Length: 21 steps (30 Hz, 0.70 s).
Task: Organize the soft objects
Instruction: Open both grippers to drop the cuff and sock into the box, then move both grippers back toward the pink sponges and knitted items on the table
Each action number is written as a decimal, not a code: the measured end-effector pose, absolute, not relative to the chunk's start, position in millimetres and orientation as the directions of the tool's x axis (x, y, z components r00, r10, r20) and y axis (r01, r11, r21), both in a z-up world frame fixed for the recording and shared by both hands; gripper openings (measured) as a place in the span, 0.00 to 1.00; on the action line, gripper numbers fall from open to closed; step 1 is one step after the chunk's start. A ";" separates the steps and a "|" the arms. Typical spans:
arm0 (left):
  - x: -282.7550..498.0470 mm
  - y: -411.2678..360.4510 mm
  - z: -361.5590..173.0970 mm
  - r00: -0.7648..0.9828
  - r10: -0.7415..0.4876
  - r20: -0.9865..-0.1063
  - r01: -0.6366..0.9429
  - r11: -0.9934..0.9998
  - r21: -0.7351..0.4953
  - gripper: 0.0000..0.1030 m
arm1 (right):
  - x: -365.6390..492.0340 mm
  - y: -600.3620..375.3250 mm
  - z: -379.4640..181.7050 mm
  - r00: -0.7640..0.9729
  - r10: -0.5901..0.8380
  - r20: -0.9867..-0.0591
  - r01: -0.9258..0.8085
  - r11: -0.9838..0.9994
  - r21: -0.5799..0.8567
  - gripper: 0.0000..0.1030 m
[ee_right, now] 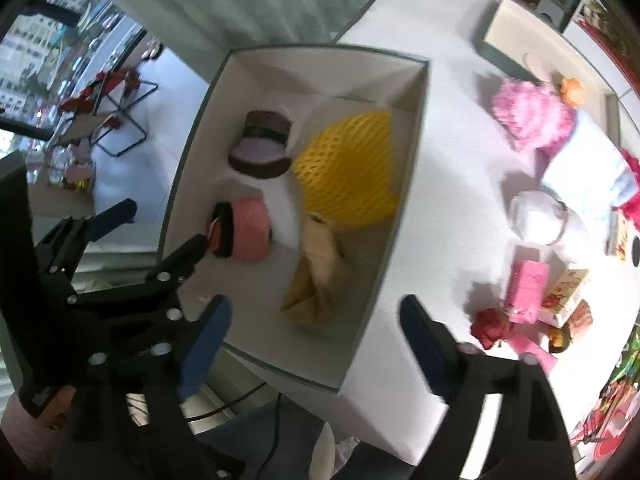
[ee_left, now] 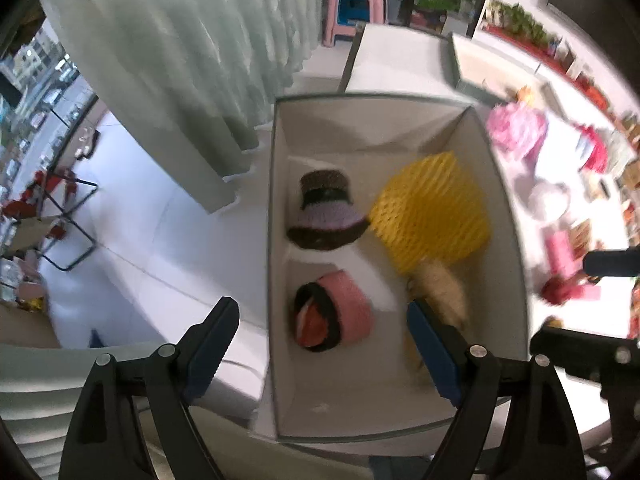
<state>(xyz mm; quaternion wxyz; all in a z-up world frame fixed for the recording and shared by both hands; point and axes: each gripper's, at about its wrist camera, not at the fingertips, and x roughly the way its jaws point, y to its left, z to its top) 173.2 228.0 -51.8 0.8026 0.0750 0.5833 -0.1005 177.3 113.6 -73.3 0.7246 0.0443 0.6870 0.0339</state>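
An open white box [ee_left: 508,216] [ee_right: 192,128] stands on the white table. In it lie a brown-and-purple knitted hat [ee_left: 326,212] [ee_right: 262,146], a pink knitted roll [ee_left: 334,314] [ee_right: 244,230], a yellow foam net [ee_left: 434,210] [ee_right: 348,172] and a tan cloth [ee_left: 442,294] [ee_right: 318,276]. My left gripper [ee_left: 320,344] [ee_right: 160,224] is open and empty over the box's near left part. My right gripper [ee_right: 316,344] is open and empty above the box's near end.
On the table right of the box lie a fluffy pink item [ee_right: 532,116], a white soft ball [ee_right: 536,216], a pink block [ee_right: 524,292], a red crumpled piece [ee_right: 490,326] and small boxes. A shallow tray [ee_right: 516,36] sits farther back. Curtain and floor are left.
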 end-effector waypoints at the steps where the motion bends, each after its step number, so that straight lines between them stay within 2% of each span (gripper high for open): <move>1: 173.6 228.7 -46.0 0.315 -0.097 -0.944 0.241 0.970 -0.019 0.84 | 175.7 110.8 -70.7 0.064 0.111 -0.992 0.016 0.994 0.113 1.00; 7: 179.6 230.8 14.9 0.508 -0.266 -0.819 0.212 0.960 -0.180 0.84 | 162.7 78.5 -54.2 0.125 0.115 -0.985 0.110 0.986 0.129 1.00; 8: 182.0 230.3 24.0 0.526 -0.302 -0.795 0.222 0.951 -0.215 0.89 | 160.6 72.7 -53.7 0.129 0.114 -0.985 0.127 0.983 0.130 1.00; 9: 185.3 228.9 32.7 0.540 -0.340 -0.770 0.234 0.939 -0.251 1.00 | 158.1 66.6 -53.6 0.132 0.108 -0.985 0.146 0.981 0.127 1.00; 11: 187.7 226.7 44.3 0.571 -0.384 -0.725 0.247 0.923 -0.294 1.00 | 152.3 57.8 -53.7 0.135 0.096 -0.986 0.173 0.978 0.118 1.00; 17: 183.2 202.4 66.6 0.608 -0.429 -0.668 0.332 0.902 -0.277 1.00 | 125.6 21.4 -51.9 0.150 0.082 -0.985 0.275 0.954 0.121 1.00; 21: 177.3 179.6 87.2 0.596 -0.523 -0.609 0.418 0.850 -0.321 1.00 | 100.2 -9.9 -51.1 0.173 0.059 -0.983 0.383 0.916 0.122 1.00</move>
